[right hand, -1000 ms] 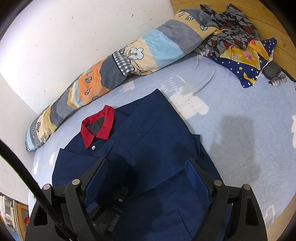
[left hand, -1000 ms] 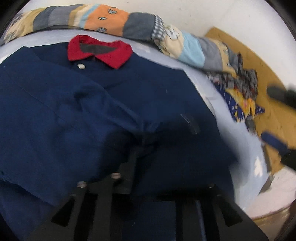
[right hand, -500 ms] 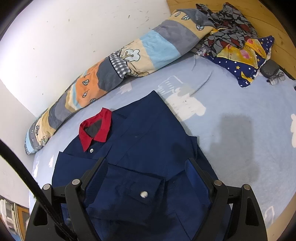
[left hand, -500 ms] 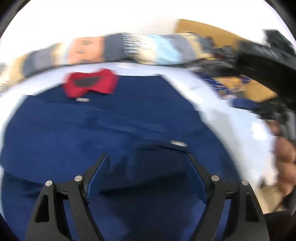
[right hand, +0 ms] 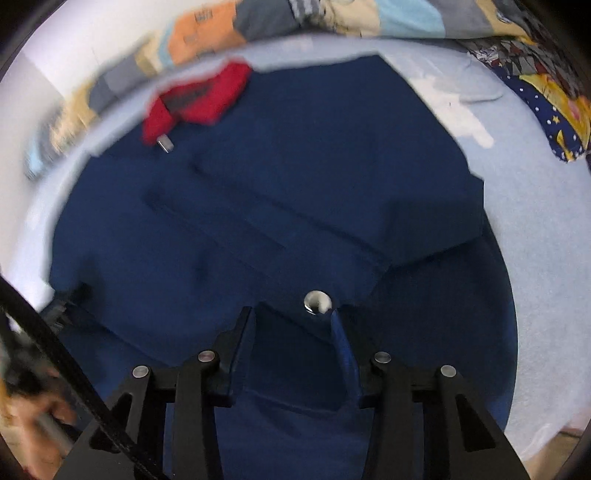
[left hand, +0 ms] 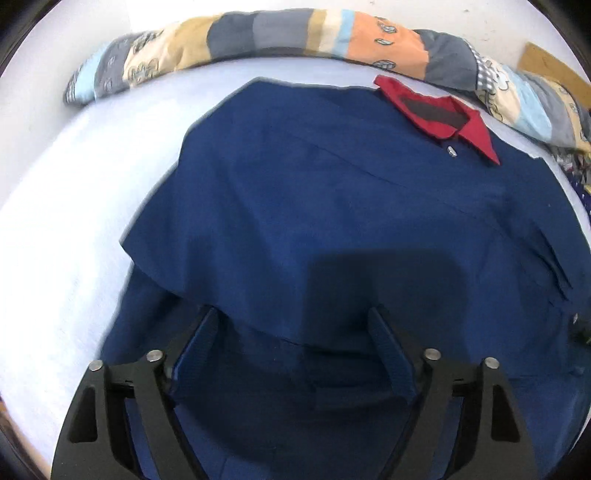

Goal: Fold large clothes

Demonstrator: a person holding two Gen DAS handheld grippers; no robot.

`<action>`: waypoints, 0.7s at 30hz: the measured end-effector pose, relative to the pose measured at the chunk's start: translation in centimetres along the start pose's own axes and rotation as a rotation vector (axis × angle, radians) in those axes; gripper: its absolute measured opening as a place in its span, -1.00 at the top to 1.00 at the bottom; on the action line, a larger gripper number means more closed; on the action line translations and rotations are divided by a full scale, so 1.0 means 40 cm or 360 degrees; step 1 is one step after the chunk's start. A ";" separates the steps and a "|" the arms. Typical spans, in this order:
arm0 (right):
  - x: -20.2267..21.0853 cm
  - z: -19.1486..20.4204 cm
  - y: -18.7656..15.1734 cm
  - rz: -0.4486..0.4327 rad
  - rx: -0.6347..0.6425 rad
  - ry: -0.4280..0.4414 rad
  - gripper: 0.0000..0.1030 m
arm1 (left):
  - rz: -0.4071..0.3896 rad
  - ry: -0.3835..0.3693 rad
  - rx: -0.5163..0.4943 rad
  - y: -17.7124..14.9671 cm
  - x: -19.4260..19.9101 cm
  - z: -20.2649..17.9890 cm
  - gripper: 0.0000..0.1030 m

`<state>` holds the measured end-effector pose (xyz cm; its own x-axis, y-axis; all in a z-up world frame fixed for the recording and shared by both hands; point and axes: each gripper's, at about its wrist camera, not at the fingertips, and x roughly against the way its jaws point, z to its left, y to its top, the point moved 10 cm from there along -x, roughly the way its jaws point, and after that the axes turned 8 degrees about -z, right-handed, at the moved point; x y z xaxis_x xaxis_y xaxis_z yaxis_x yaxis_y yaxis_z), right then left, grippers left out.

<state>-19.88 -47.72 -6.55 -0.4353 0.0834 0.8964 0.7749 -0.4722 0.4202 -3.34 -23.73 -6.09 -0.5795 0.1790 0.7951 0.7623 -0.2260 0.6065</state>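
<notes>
Jacket [left hand: 332,206] flat on bed [left hand: 74,221] | left tool [left hand: 295,332] open | right tool [right hand: 291,321] closing

Two fisheye wrist views, both pitched steeply down at a bed, each with its own black gripper fingers filling the bottom edge. Left wrist view sits close over the near hem of the dark navy jacket with a red collar [left hand: 332,206], facing the white wall; the collar falls upper right, the long patchwork bolster pillow [left hand: 258,40] arcs across the top, the pale blue bedsheet [left hand: 62,221] fills the left. Right wrist view hangs lower and nearer the same jacket [right hand: 295,184], blurred, collar upper left, bolster [right hand: 406,14] along the top, sheet [right hand: 535,258] at right. Shared: jacket, bolster, sheet.
</notes>
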 end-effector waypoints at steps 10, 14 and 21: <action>0.023 0.123 0.081 -0.0302 0.0344 -0.0199 -0.18 | -0.0207 -0.0026 0.0007 0.108 0.053 -0.018 -0.73; -0.052 0.157 0.068 -0.0224 0.0388 -0.0223 -0.19 | -0.0055 0.0006 -0.0025 0.062 -0.040 -0.030 -0.75; -0.022 0.186 0.076 -0.0281 0.0432 -0.0217 -0.25 | -0.0164 0.0002 0.0112 0.105 0.020 0.004 -0.77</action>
<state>-13.73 -42.71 -5.01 -0.5222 0.2680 0.8096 0.7948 -0.1913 0.5759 -0.58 -24.38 -2.90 -0.6562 0.1964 0.7286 0.7169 -0.1388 0.6832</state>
